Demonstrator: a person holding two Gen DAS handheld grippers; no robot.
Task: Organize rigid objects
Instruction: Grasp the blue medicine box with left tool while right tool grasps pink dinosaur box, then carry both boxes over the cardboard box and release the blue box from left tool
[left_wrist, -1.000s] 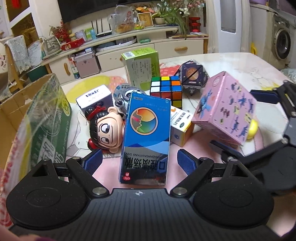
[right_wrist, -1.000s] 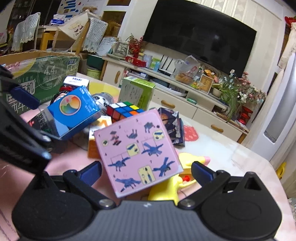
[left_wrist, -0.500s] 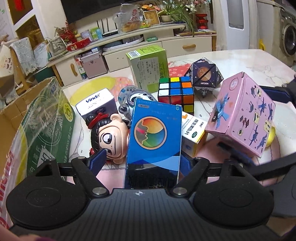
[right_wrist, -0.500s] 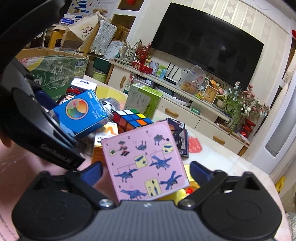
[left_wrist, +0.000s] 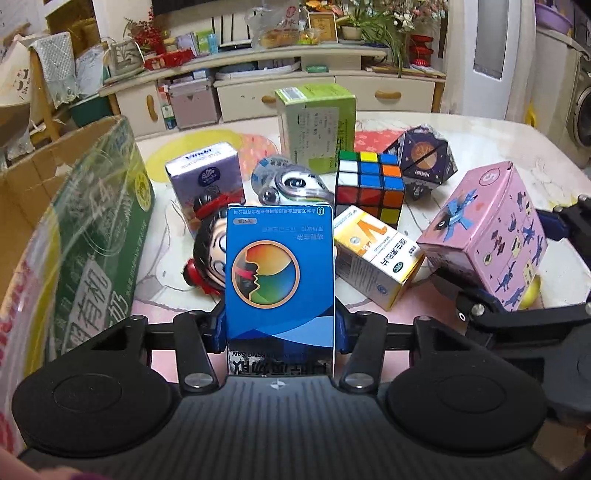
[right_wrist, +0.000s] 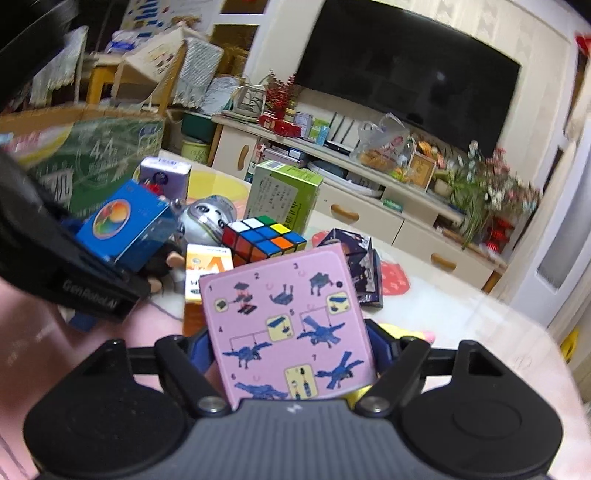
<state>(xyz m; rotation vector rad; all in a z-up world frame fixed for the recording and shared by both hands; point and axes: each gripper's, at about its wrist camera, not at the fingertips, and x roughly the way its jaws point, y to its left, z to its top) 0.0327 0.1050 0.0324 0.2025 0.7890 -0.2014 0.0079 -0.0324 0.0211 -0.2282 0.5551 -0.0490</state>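
A blue medicine box (left_wrist: 279, 273) with a rainbow head logo stands between the pads of my left gripper (left_wrist: 280, 328). Its jaws are closing and both pads press the box's sides. In the right wrist view the same blue box (right_wrist: 125, 225) sits tilted in the black left gripper. A pink box (right_wrist: 291, 325) printed with building steps fills my right gripper (right_wrist: 290, 350). Those jaws are also closing, with the pads against both of its edges. Seen from the left wrist, the pink box (left_wrist: 491, 236) leans at the right.
An open cardboard carton (left_wrist: 74, 221) stands at the left. On the table (left_wrist: 480, 140) lie a doll head (left_wrist: 207, 254), a tissue pack (left_wrist: 207, 173), a Rubik's cube (left_wrist: 369, 188), a yellow-white box (left_wrist: 376, 266), a green box (left_wrist: 317, 125) and a dark puzzle (left_wrist: 424, 158). A yellow toy (right_wrist: 406, 332) lies under the pink box.
Both pairs of jaws have come in from wide apart onto their boxes. The blue box now sits straight between the left pads, and the pink box sits deeper in the right gripper.
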